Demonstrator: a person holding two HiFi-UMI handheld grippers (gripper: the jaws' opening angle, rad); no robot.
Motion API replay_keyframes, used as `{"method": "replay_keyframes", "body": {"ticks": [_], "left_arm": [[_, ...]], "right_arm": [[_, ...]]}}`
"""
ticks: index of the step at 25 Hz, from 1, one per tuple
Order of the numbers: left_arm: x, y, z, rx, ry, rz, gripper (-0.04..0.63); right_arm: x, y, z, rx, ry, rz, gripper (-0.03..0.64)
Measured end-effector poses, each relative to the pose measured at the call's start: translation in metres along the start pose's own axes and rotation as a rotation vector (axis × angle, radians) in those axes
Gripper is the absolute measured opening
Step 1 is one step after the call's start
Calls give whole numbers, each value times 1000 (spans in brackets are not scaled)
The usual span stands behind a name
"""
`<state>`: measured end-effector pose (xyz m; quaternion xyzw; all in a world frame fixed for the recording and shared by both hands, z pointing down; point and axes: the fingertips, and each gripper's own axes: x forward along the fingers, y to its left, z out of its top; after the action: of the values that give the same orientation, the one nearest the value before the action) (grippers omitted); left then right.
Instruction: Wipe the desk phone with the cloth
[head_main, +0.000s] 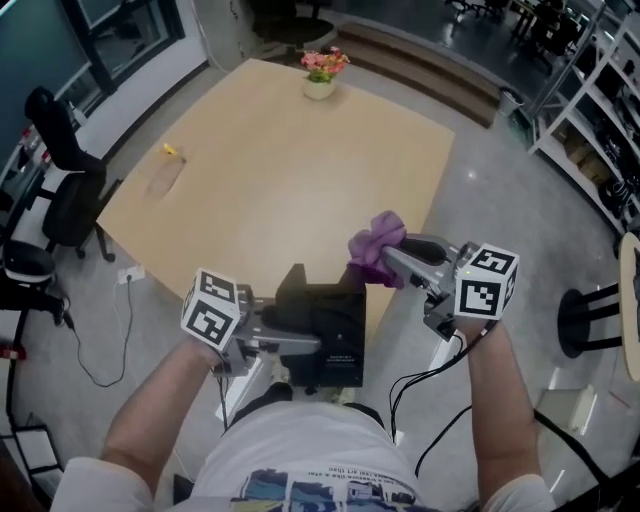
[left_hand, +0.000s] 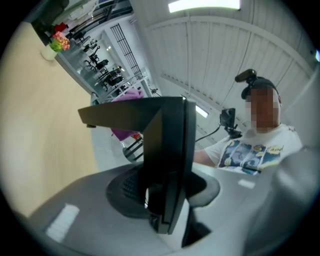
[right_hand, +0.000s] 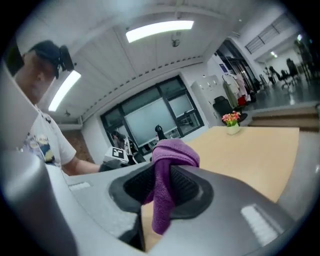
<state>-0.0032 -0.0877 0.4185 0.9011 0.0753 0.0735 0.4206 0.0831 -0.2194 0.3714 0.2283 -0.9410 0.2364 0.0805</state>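
Left-hand gripper (head_main: 296, 342) first: low in the left half of the head view, it points across toward the right, jaws clamped on the desk phone (head_main: 336, 332). In the left gripper view (left_hand: 165, 194) the pads press both faces of the phone's (left_hand: 169, 150) thin black edge, which stands upright between them.

Up the left side, a black office chair (head_main: 55, 175) stands just beside the table's (head_main: 300, 190) left corner, with a cable (head_main: 118, 330) trailing on the floor below it. A small yellow thing (head_main: 171, 151) lies near the table's left edge. From there the wooden top spreads wide across the middle of the frame, with only a flowerpot (head_main: 321, 74) at its far edge, top centre.

The phone sits at the table's near edge, bottom centre, close to my body; I cannot tell whether it rests on the wood.

Just right of it, touching its upper corner, is the purple cloth (head_main: 378, 243). My right gripper (head_main: 392, 260) comes in from the right and is closed on it; in the right gripper view (right_hand: 161, 192) the cloth (right_hand: 167, 167) is pinched between the pads, bunched above and hanging below.

Grey floor runs along the table's right edge, then a stool (head_main: 592, 318) and shelves (head_main: 600, 110) at the far right.
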Motion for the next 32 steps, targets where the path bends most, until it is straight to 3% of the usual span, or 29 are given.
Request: {"method": "replay_keyframes", "body": {"ticks": [7, 16, 26, 28, 32], "left_arm": [[-13, 9, 14, -17, -22, -4, 176], [-7, 10, 19, -69, -88, -36, 176], [-5, 3, 21, -67, -108, -41, 176], [-6, 3, 22, -67, -110, -40, 176], [-8, 5, 20, -68, -98, -43, 176]], "right_arm": [[-2, 25, -32, 233, -132, 127, 91], [-7, 39, -67, 375, -187, 156, 91], [-34, -30, -80, 396, -203, -156, 89], [-32, -25, -78, 415, -200, -123, 89], [-12, 20, -66, 423, -204, 76, 89]]}}
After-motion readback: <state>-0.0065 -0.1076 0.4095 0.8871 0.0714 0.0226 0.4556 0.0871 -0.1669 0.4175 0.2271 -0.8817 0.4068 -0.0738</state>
